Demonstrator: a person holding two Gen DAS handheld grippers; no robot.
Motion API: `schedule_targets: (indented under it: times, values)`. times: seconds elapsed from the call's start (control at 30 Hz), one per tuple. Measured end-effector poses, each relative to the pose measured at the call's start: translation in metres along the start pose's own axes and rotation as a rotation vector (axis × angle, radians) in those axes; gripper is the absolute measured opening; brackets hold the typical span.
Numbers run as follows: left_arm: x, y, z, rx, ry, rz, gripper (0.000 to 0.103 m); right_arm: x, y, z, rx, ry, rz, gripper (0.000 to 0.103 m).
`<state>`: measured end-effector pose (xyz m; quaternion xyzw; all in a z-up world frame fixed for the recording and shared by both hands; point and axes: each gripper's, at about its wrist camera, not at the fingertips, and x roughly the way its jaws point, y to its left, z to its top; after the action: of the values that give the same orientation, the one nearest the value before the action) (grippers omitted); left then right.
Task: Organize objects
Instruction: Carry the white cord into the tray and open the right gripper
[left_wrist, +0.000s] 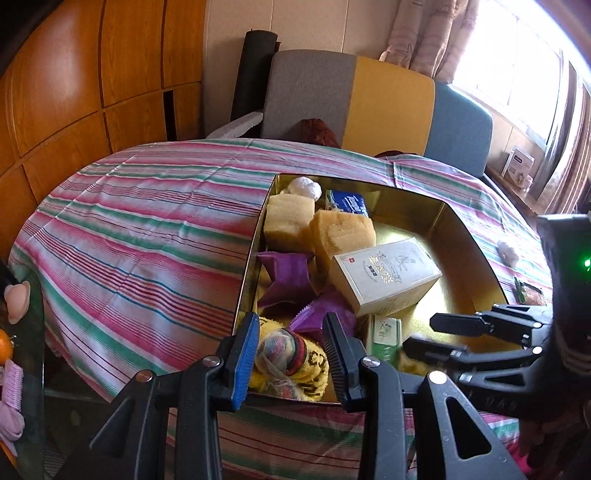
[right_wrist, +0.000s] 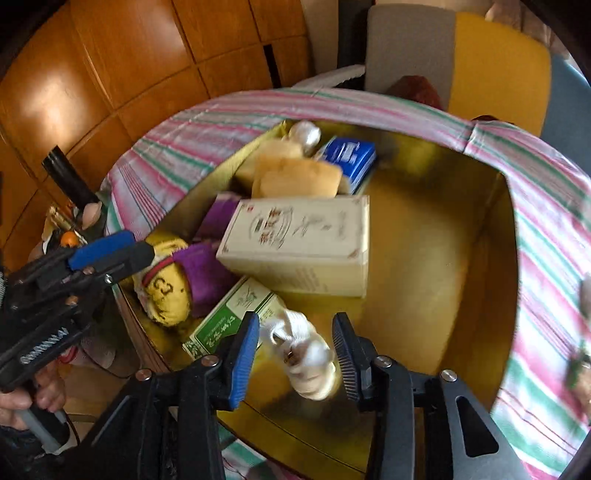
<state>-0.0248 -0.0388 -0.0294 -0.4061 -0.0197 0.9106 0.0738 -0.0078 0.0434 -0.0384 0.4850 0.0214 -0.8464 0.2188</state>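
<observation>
A gold tin (left_wrist: 454, 221) lies open on the striped cloth. In it are a cream box (left_wrist: 384, 273), a green box (left_wrist: 384, 336), two yellow sponges (left_wrist: 340, 229), purple packets (left_wrist: 284, 277), a blue packet (left_wrist: 349, 205) and a yellow printed sock bundle (left_wrist: 306, 369). My left gripper (left_wrist: 290, 350) hovers over the tin's near left corner, pads a little apart, nothing between them. My right gripper (right_wrist: 295, 325) points down into the tin (right_wrist: 480, 240). A white cloth bundle (right_wrist: 306, 354) sits between its pads with gaps at the sides. The cream box (right_wrist: 299, 243) lies just beyond.
A white wad (left_wrist: 508, 253) and a small green packet (left_wrist: 528, 291) lie on the cloth right of the tin. Grey, yellow and blue chair backs (left_wrist: 391, 103) stand behind the table. Wooden cabinets (left_wrist: 74, 92) line the left. A low side table (left_wrist: 14, 350) holds small things.
</observation>
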Motion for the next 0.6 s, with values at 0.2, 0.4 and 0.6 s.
schedule_targets:
  times: [0.2, 0.4, 0.6]
  values:
    - [0.002, -0.003, -0.002, 0.009, 0.007, 0.001, 0.035, 0.006, 0.000, -0.009, 0.013, 0.008, 0.025, 0.055]
    - [0.003, -0.006, -0.004, 0.022, 0.013, 0.006, 0.035, -0.012, -0.004, -0.008, 0.036, -0.032, 0.048, 0.066]
    - [0.002, -0.012, -0.004, 0.043, 0.010, 0.001, 0.035, -0.043, -0.013, -0.007, 0.045, -0.101, 0.045, 0.072]
